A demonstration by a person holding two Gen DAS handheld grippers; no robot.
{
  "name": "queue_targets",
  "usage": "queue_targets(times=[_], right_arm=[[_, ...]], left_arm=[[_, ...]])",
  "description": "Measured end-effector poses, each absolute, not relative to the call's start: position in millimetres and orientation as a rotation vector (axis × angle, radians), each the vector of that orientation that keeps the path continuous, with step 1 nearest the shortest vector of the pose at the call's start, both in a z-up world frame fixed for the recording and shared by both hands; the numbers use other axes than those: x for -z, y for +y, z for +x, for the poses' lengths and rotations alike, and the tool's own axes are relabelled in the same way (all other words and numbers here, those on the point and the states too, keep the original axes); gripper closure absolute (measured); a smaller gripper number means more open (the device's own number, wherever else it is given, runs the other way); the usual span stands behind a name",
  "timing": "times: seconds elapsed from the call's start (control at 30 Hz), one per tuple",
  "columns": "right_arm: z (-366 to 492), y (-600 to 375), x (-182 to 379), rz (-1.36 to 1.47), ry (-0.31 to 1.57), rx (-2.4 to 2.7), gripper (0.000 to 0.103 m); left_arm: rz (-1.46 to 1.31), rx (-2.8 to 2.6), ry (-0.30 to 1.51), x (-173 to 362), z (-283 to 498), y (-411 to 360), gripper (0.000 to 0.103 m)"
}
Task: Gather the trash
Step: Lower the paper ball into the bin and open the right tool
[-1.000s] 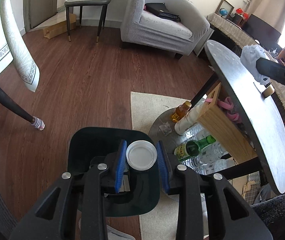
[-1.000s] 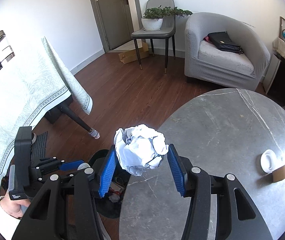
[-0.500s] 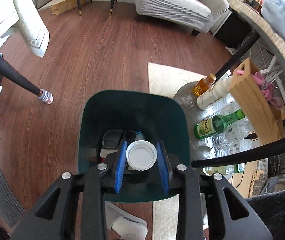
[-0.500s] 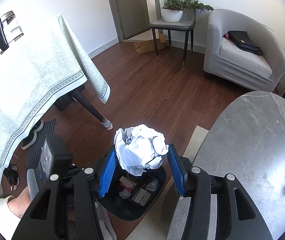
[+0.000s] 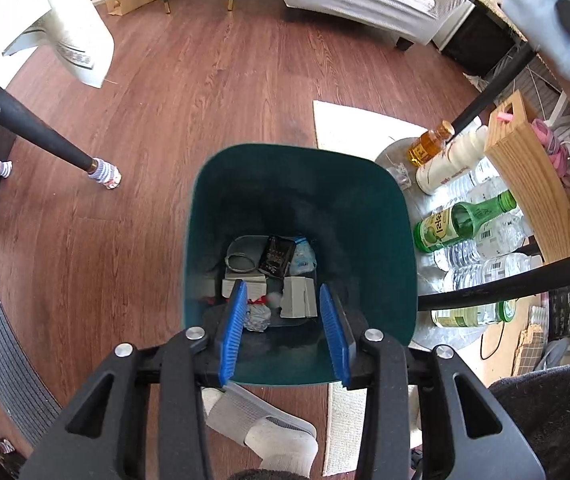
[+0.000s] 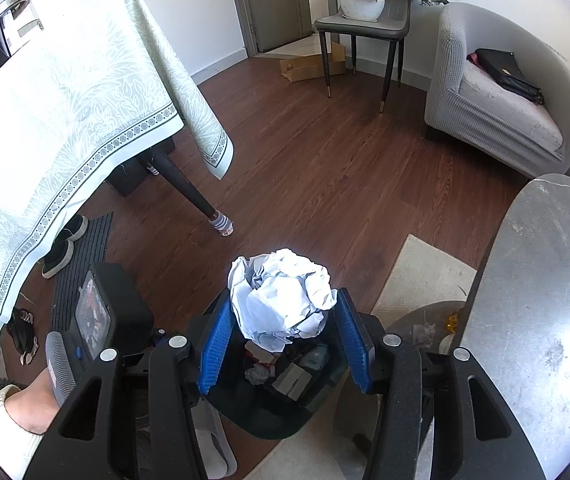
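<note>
so the left claw [image 5: 285, 326] hangs right over the green bin [image 5: 401, 264], pointing almost straight down into it, and its blue pads have just been spreading apart, with nothing between them. the bottom of the bin holds a dark wrapper [image 5: 277, 255], a couple of grey blocks [image 5: 299, 303] and a little crumpled scrap [image 5: 257, 317]. the right claw [image 6: 283, 346] is clamped on a big ball of crumpled white paper [image 6: 281, 300], both pads pressing on its sides, and that ball sits just above the open bin [image 6: 269, 420] in the right wrist view. beside the bin there's a green glass bottle [image 5: 461, 222] lying among clear plastic bottles [image 5: 485, 264] under the round grey tabletop [image 6: 545, 300].
</note>
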State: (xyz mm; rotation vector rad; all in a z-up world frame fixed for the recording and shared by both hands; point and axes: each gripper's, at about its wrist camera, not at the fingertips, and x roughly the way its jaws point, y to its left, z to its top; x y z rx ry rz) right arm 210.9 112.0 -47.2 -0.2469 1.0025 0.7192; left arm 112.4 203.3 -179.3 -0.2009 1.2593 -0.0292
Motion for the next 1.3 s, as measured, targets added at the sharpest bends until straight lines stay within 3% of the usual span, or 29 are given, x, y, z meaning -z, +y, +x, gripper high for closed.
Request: queue_targets(times=[0.4, 0.63, 1.23, 1.3], right_arm=[[202.1, 150.1, 100.2, -0.322, 1.108, -0.724, 0.051], [200.7, 163.2, 140.1, -0.348, 1.182, -0.716, 0.051], [184.3, 166.6, 219.5, -0.505, 1.346, -0.734, 0.050], [182.0, 166.6, 224.4, -0.519, 1.363, -0.745, 0.046]], left_arm=[[-0.250, -0.010, 1.185, 154.8, 90.8, 245.0, 0.065], [-0.271, 0.000, 1.088, 122.3, 82.4, 254.0, 0.077], [-0.305, 0.041, 0.826, 19.8, 77.9, 239.3, 0.080], [-0.310, 0.050, 0.807, 12.6, 76.6, 236.9, 0.080]])
